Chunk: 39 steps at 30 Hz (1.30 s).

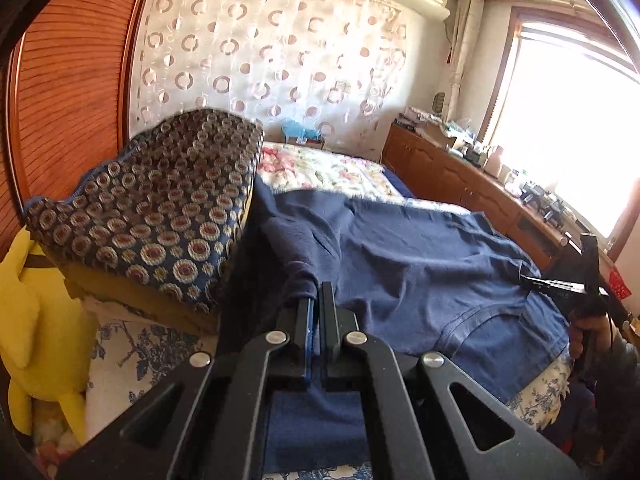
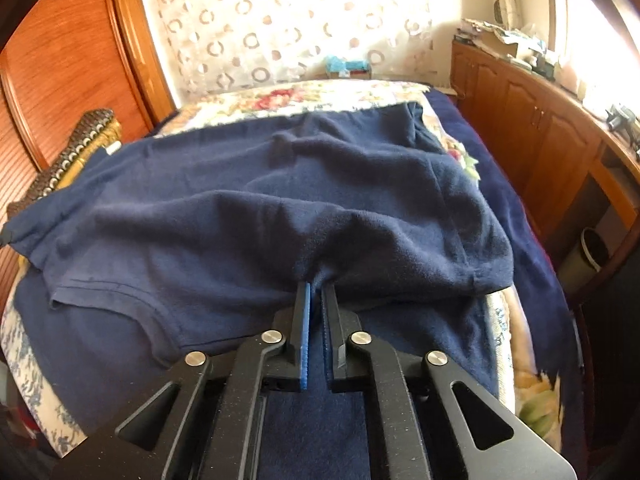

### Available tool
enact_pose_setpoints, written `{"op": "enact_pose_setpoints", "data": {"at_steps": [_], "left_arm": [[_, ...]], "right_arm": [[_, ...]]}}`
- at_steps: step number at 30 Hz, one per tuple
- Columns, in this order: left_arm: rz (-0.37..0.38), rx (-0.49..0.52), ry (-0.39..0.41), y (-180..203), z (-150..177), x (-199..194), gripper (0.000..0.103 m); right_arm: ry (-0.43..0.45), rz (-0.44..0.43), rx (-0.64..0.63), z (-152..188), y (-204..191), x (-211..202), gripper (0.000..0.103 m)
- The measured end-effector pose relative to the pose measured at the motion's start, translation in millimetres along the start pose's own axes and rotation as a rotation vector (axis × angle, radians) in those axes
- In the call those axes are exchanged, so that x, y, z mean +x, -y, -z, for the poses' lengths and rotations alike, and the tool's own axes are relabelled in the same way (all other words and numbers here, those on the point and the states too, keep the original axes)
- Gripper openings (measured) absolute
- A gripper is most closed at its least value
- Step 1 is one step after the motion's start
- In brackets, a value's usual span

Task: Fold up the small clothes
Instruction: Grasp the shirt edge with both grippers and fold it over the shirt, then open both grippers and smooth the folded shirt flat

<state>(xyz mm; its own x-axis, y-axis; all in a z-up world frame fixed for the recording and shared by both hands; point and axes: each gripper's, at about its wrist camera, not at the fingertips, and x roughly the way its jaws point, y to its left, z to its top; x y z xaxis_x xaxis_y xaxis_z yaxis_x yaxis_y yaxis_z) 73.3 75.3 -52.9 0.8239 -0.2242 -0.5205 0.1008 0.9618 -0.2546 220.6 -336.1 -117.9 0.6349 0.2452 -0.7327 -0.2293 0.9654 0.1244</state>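
A navy blue shirt point(image 1: 420, 264) lies spread over the bed, its hem toward the camera. My left gripper point(image 1: 318, 292) is shut on a bunched fold of the shirt's left edge and lifts it slightly off the bed. In the right wrist view the same shirt point(image 2: 248, 200) shows rumpled, with a stitched hem at lower left. My right gripper point(image 2: 316, 285) is shut on a pinch of the shirt's near edge; cloth puckers around its tips. The right gripper also appears at the far right of the left wrist view point(image 1: 528, 280), held by a hand point(image 1: 588, 332).
A patterned cushion point(image 1: 160, 208) stands on the bed's left, with a yellow plush toy point(image 1: 36, 320) beside it. A floral bedspread point(image 2: 304, 98) covers the far bed. Wooden cabinets point(image 2: 532, 128) run along the right under a bright window. A wooden wardrobe point(image 1: 68, 92) stands at left.
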Motion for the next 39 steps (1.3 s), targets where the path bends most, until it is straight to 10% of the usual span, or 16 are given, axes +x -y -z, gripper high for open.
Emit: {"op": "enact_pose_setpoints", "data": {"at_steps": [14, 22, 29, 39], "left_arm": [[-0.034, -0.043, 0.034, -22.1, -4.2, -32.7, 0.0], [-0.037, -0.092, -0.055, -35.0, 20.1, -14.8, 0.0], [-0.067, -0.06, -0.077, -28.0, 26.4, -15.4, 0.001], [-0.055, 0.018, -0.064, -10.2, 28.4, -24.9, 0.053]], "right_arm": [[0.169, -0.123, -0.005, 8.7, -1.1, -119.3, 0.001], [0.048, -0.067, -0.009, 38.4, -0.6, -87.9, 0.003], [0.034, 0.01, 0.022, 49.5, 9.5, -79.9, 0.039], [0.049, -0.043, 0.019, 64.5, -7.7, -92.8, 0.04]]}}
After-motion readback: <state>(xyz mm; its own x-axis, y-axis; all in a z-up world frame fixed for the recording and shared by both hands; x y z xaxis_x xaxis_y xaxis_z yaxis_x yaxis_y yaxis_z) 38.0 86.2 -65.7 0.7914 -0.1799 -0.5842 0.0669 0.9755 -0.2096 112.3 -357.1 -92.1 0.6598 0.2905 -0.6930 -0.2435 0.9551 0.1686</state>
